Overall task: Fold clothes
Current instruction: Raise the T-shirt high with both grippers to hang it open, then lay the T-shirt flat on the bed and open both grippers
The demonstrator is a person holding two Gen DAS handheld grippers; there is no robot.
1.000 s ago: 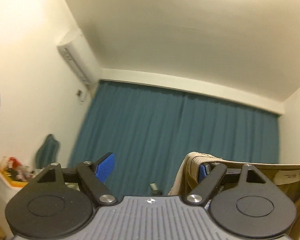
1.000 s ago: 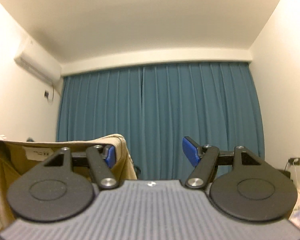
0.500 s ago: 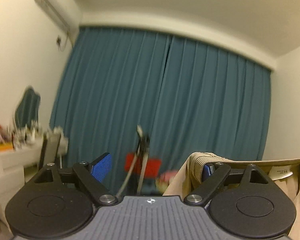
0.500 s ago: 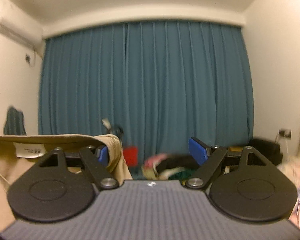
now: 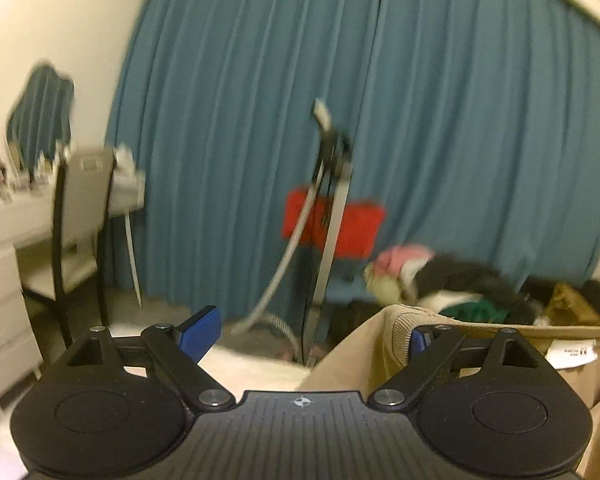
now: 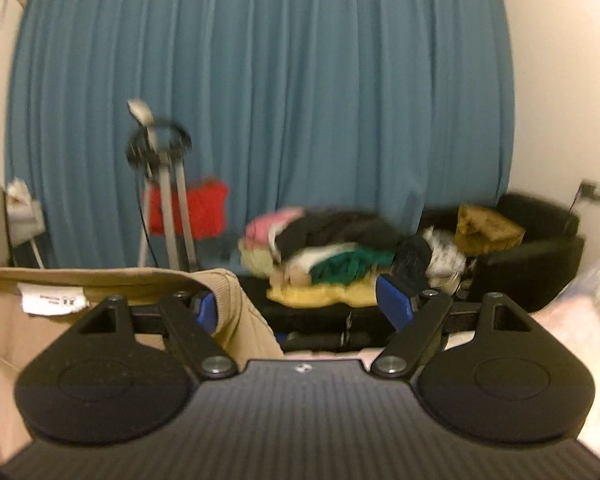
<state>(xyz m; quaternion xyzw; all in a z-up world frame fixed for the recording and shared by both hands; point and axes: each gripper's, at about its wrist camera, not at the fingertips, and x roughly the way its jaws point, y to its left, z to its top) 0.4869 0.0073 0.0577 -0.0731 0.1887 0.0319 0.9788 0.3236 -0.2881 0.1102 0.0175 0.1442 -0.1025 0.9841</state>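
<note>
The tan garment (image 5: 380,344) hangs stretched between both tools, neckline hooked over one finger of each. The left hand-held gripper (image 5: 308,334) and right hand-held gripper (image 6: 300,308) both stand wide apart. It looks mid-carry; laying it flat seems due next.

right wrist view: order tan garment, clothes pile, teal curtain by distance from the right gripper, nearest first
1. tan garment, draped over the inner finger of the right gripper, at left.
2. clothes pile, ahead, centre.
3. teal curtain, back wall.
</note>
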